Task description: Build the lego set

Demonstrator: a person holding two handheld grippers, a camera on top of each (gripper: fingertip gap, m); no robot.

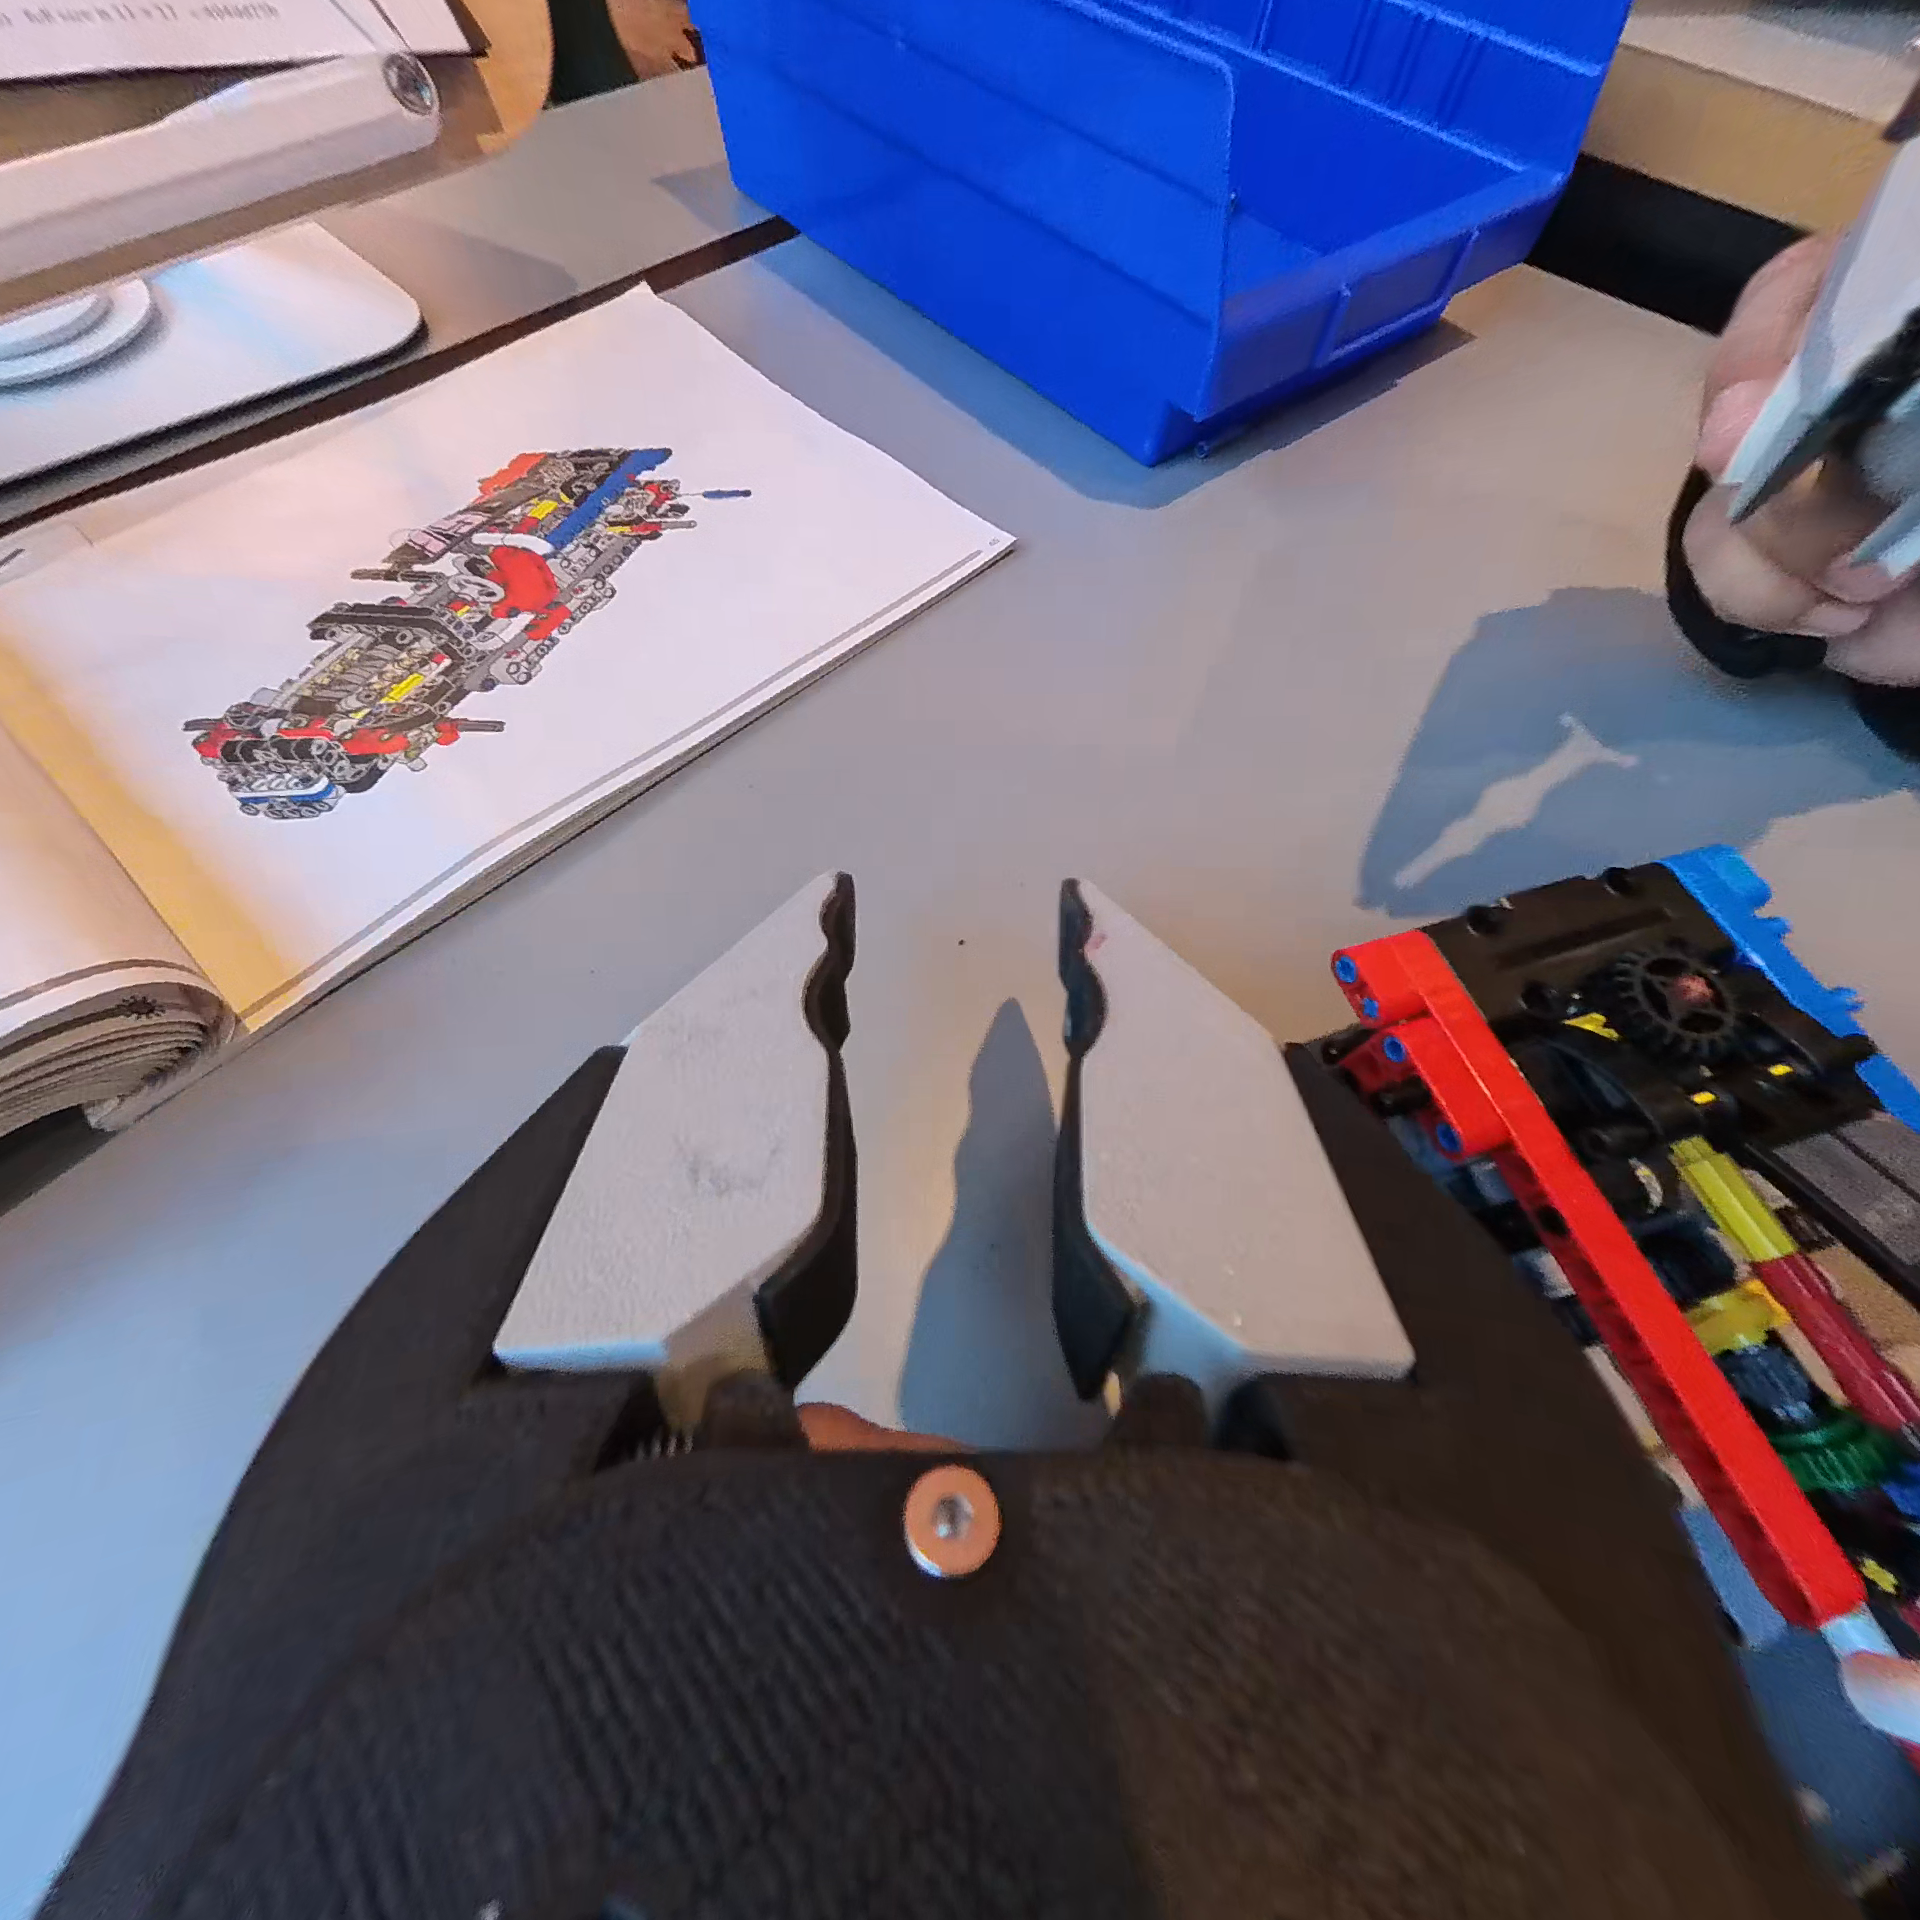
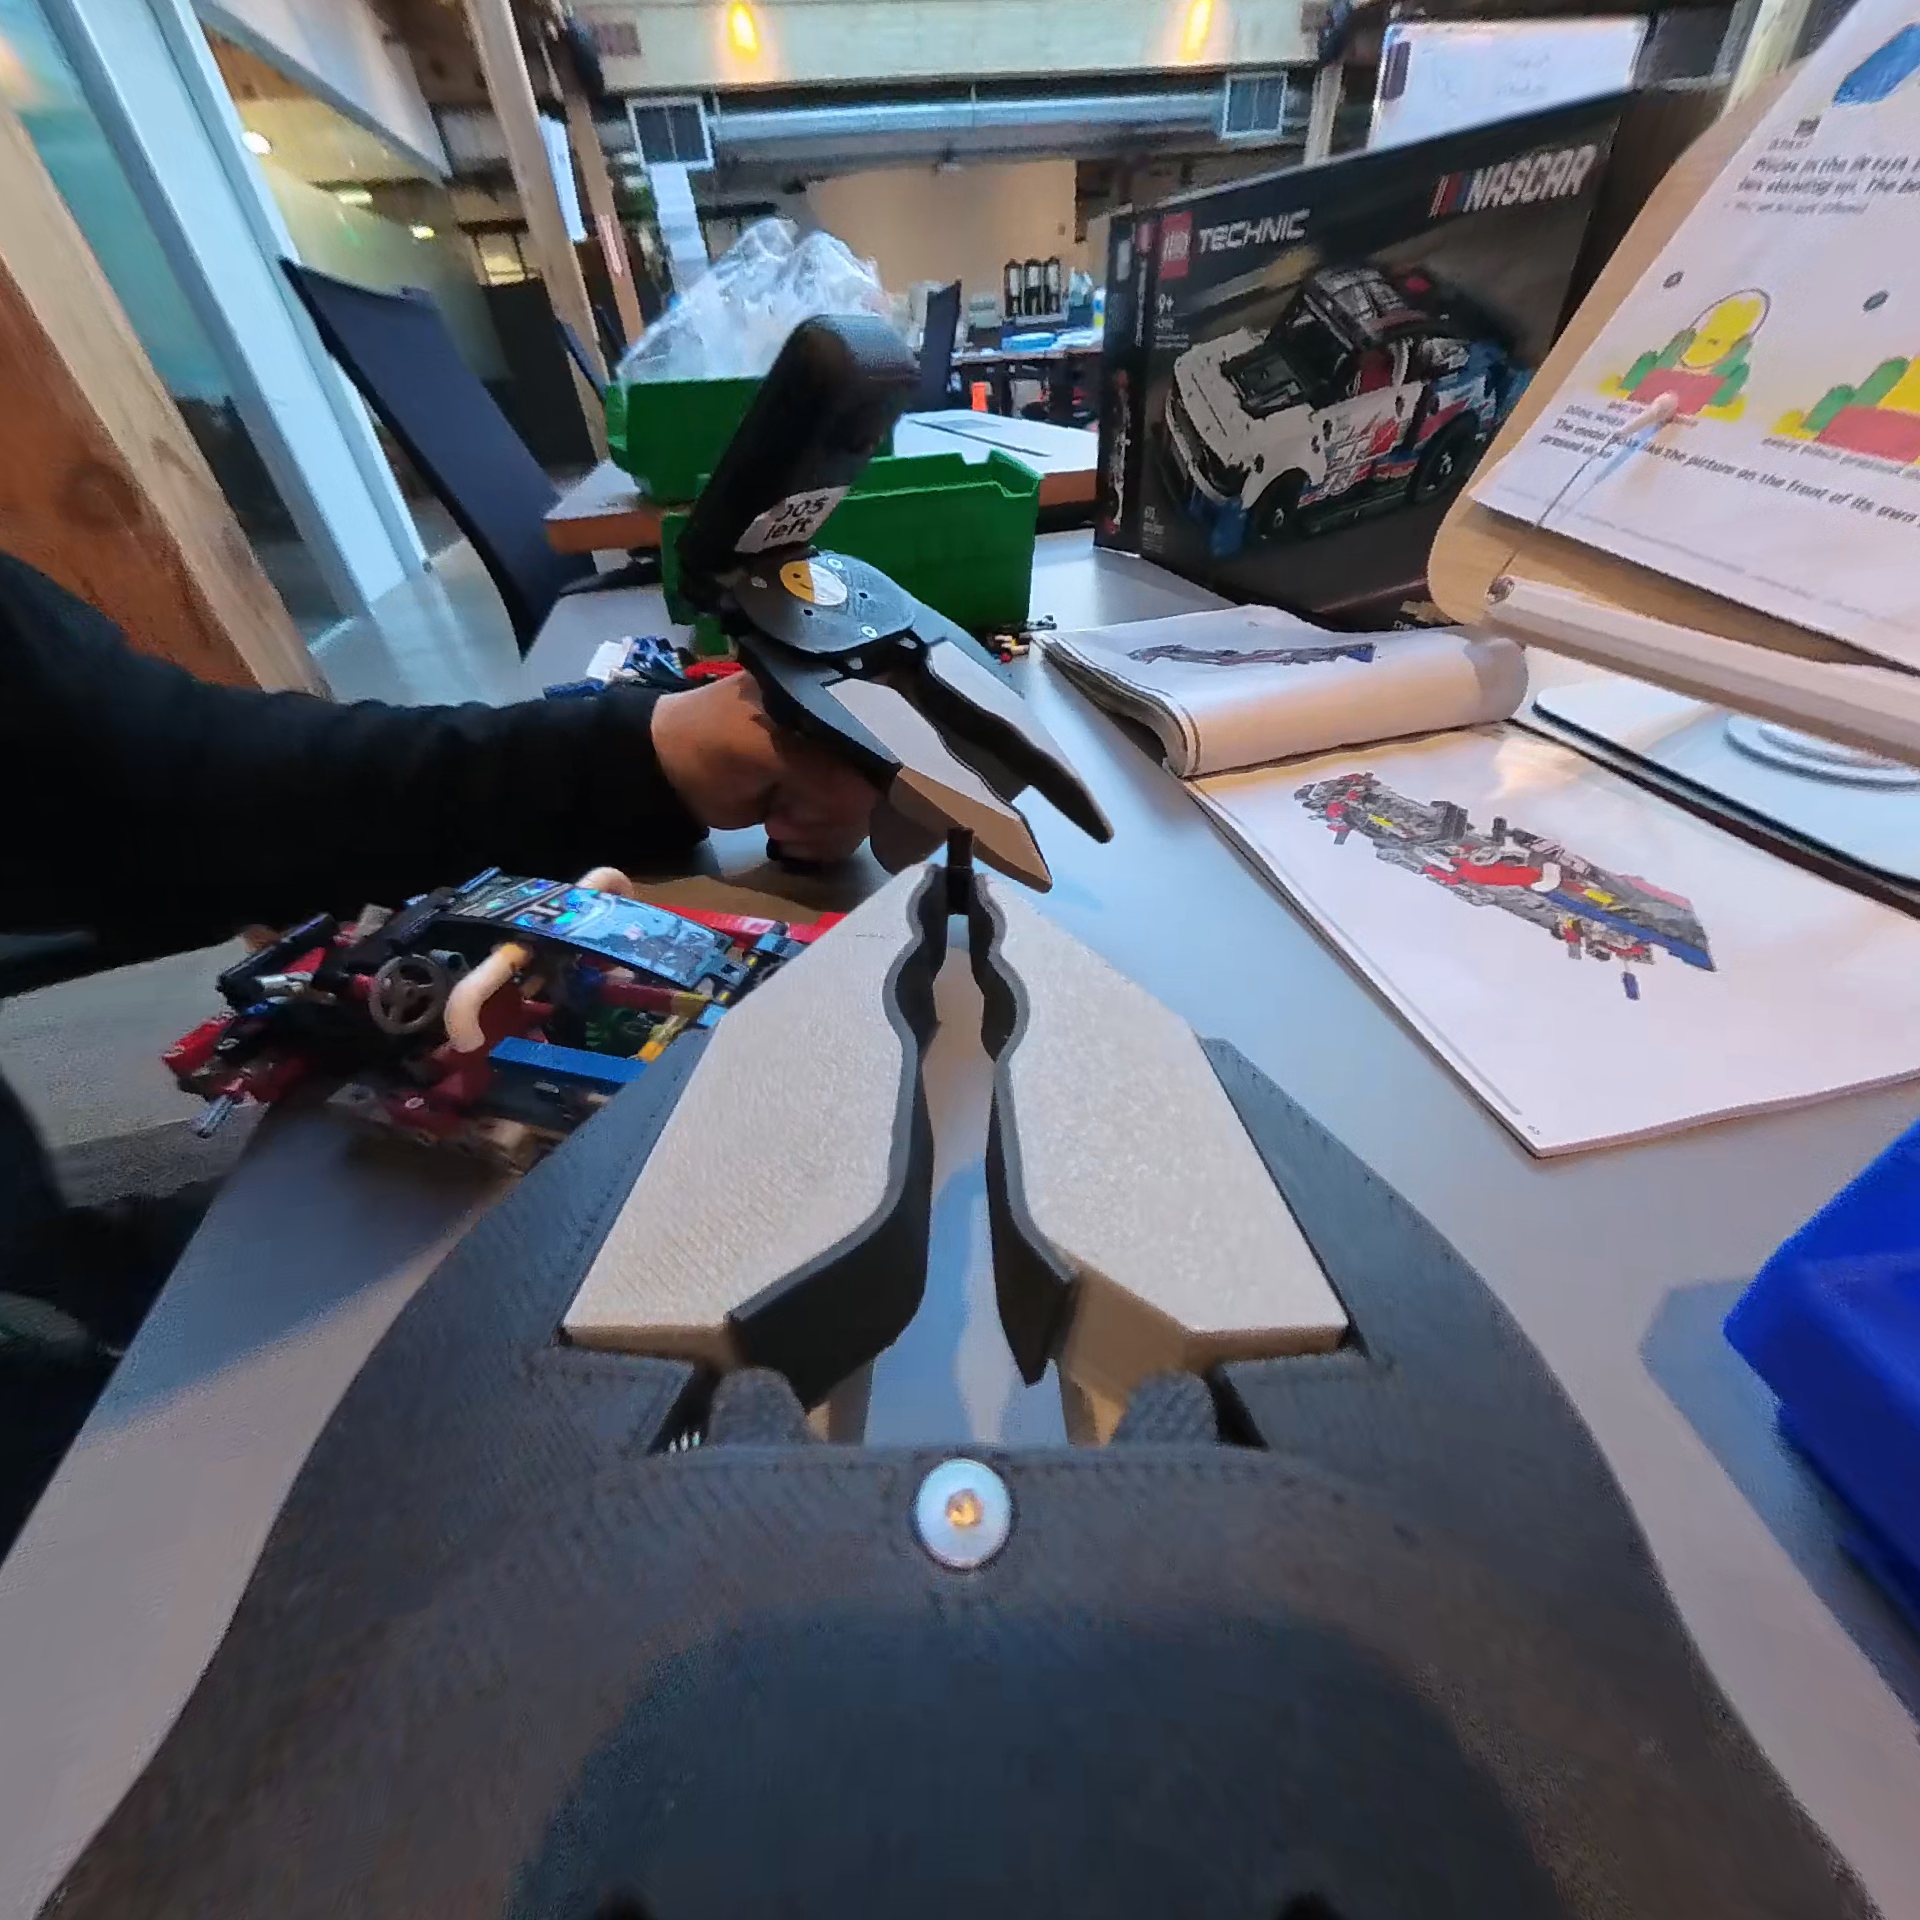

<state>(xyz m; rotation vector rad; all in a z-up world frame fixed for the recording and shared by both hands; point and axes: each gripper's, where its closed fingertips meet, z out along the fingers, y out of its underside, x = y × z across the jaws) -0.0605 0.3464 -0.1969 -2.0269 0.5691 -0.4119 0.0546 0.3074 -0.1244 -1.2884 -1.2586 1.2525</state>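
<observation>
I see the left gripper [image 1: 956,904] released, empty above the grey table [image 1: 1143,675]. The right gripper [image 2: 958,894] pinches a small black pin [image 2: 960,850]. The lego model [image 1: 1621,1164] lies at 3 o'clock; the instruction booklet [image 1: 499,623] lies at 10 o'clock.

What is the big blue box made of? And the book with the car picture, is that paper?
The blue box looks like hard moulded plastic: smooth, slightly shiny walls with stiff ridges. The book looks like paper: thin stacked white pages, matte, with the earlier ones curled over at the spine.
</observation>
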